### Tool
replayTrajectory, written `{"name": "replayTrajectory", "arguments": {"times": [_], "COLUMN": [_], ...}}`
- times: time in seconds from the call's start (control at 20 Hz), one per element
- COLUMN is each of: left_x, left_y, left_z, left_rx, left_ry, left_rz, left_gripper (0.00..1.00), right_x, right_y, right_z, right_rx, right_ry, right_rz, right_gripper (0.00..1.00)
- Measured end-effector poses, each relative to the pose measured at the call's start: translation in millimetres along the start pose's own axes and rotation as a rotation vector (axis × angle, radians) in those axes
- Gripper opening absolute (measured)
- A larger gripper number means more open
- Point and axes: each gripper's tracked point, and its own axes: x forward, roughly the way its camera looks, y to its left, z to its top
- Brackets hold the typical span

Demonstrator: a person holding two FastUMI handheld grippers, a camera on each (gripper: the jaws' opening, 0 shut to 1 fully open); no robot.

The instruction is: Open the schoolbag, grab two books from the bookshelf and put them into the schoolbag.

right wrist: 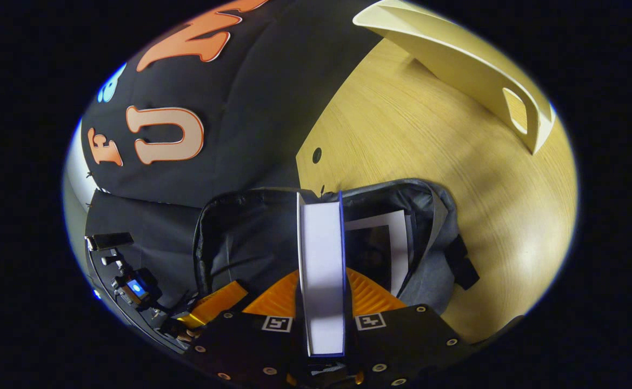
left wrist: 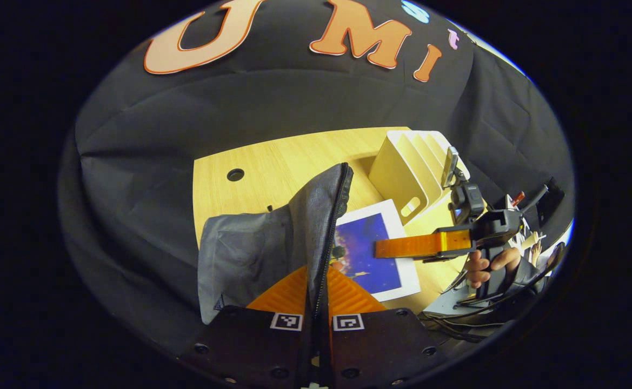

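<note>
My left gripper [left wrist: 318, 281] is shut on the zipper edge of the grey schoolbag [left wrist: 251, 248] and holds that flap up. In the right gripper view the schoolbag [right wrist: 240, 243] gapes open, with a white-bordered book [right wrist: 397, 243] lying inside it. My right gripper [right wrist: 321, 286] is shut on a second book [right wrist: 321, 259], seen edge-on with white pages and a blue cover, right at the bag's mouth. The left gripper view shows that blue-covered book [left wrist: 370, 265] beside the flap with the right gripper [left wrist: 383, 248] across it. The left gripper [right wrist: 213, 305] appears at the bag's left rim.
A cream bookshelf [left wrist: 402, 173] with empty slots stands at the far right of the wooden table [left wrist: 272, 162]; it is also the bookshelf [right wrist: 456, 59] beyond the bag. A hand [left wrist: 483, 267] holds the right gripper's handle. Cables and gear lie off the table's right edge.
</note>
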Motion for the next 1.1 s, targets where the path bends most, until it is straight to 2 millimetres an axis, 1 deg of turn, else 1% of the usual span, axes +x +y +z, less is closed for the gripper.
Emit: {"name": "replayTrajectory", "arguments": {"times": [0.25,0.45,0.6,0.65,0.7,0.75,0.9,0.95,1.0,1.1], "left_x": [2.7,4.5,6.0,6.4,7.4,7.3,11.2,14.4,16.4,22.0], "left_y": [-15.7,-26.0,-29.7,-30.1,-29.3,-29.7,-24.7,-25.5,-26.7,-31.2], "left_z": [7.8,9.4,11.4,10.8,8.4,7.9,0.7,0.2,-3.8,-9.8], "left_rx": [0.025,0.034,0.039,0.037,0.038,0.041,0.045,0.044,0.036,0.021], "left_ry": [-0.001,0.004,0.000,0.000,0.002,0.000,0.000,0.000,0.003,0.010], "left_rz": [-0.014,-0.018,-0.012,-0.007,0.001,0.005,0.038,0.042,0.043,0.039], "left_gripper": [0.06,0.06,0.06,0.06,0.06,0.06,0.06,0.06,0.06,0.06], "right_x": [20.1,35.7,50.5,54.9,57.2,54.2,48.3,43.2,38.0,31.6], "right_y": [1.7,2.4,2.7,2.4,3.3,-2.8,-28.9,-32.4,-34.7,-29.5], "right_z": [-7.2,-11.1,-11.7,-15.5,-16.7,-19.9,-7.1,-7.0,-3.7,4.7], "right_rx": [0.018,0.026,0.030,0.036,0.036,0.016,-0.130,-0.158,-0.171,-0.169], "right_ry": [0.021,0.026,0.028,0.037,0.046,0.062,0.047,0.044,0.042,0.029], "right_rz": [0.040,0.054,0.062,0.053,0.045,0.004,-0.128,-0.159,-0.184,-0.183], "right_gripper": [0.28,0.28,0.28,0.28,0.30,0.31,0.47,0.51,0.65,0.79]}}
